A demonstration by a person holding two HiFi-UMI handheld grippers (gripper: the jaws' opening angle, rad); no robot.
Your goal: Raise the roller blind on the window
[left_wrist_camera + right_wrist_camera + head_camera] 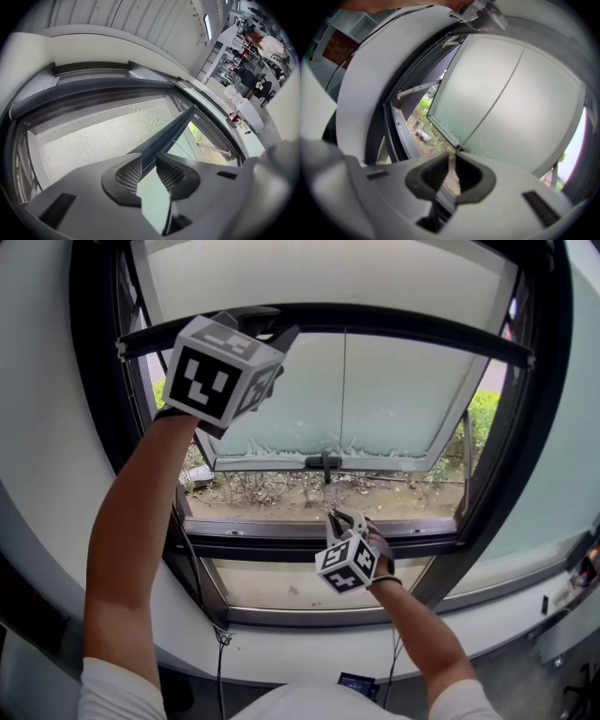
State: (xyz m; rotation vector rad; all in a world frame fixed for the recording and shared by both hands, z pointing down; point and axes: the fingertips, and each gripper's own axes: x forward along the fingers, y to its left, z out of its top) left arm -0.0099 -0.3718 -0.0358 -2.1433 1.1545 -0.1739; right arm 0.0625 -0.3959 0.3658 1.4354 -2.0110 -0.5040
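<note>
Left gripper (149, 161) clamps the dark bottom bar (173, 129) of the pale mesh roller blind (103, 136), high up; right gripper (451, 171), lower, pinches its thin pull cord (497, 93), hanging across the tilted-open frosted sash (394, 399).

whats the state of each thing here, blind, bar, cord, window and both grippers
blind: partly lowered, covers only the top of the window
bar: clamped near its left end
cord: straight, looks taut
window: tilted open outward
left hand-held gripper: shut on bar
right hand-held gripper: shut on cord
</note>
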